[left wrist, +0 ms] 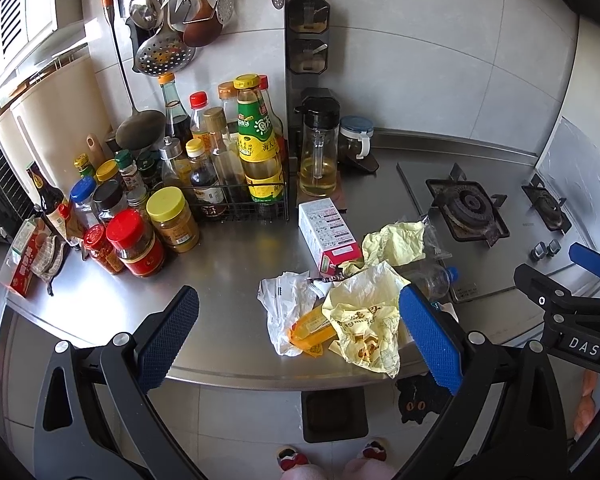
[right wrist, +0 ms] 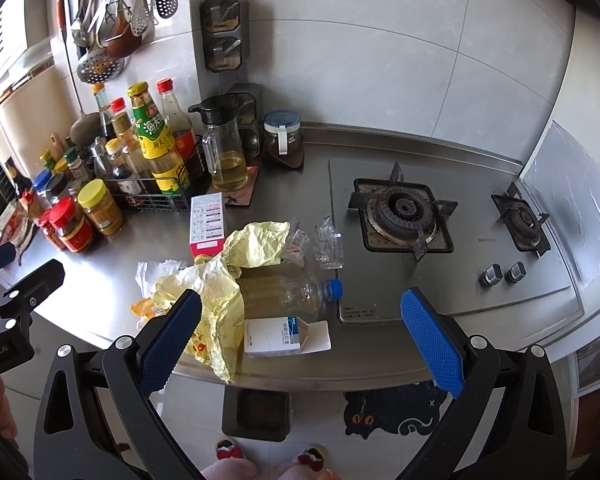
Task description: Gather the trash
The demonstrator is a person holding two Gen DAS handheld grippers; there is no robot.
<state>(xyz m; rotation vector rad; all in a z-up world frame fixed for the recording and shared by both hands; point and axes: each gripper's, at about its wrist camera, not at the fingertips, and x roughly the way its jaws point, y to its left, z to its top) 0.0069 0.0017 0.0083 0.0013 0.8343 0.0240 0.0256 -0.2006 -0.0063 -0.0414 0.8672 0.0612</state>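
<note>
Both claws hang wide apart and empty over the front edge of the steel bench. The left gripper [left wrist: 296,344] frames a heap of litter; the right gripper [right wrist: 300,340] frames a small white carton [right wrist: 274,338] with its flap open, lying at the front edge.

Just behind that carton lies 1 clear plastic bottle [right wrist: 292,294], on its side, blue cap toward the hob [right wrist: 404,216]. Left of it spread 2 crumpled yellow bags: 1 printed bag [left wrist: 366,320] at the front edge, and 1 plain yellow bag [left wrist: 396,240] farther back. A white bag [left wrist: 286,308] holding an orange wrapper [left wrist: 310,330] lies against the printed bag. 1 pink-and-white box [left wrist: 328,236] lies toward the middle, and 1 scrap of clear film [right wrist: 330,246] sits beside the hob.

The risks look plain. The printed bag overhangs the front edge, so a careless pinch could drag it and its neighbours onto the floor. The bottle, lying on its side, may roll when nudged. Thin film could slip from the pads. A black bin [right wrist: 256,414] stands on the floor below the front edge.
</note>
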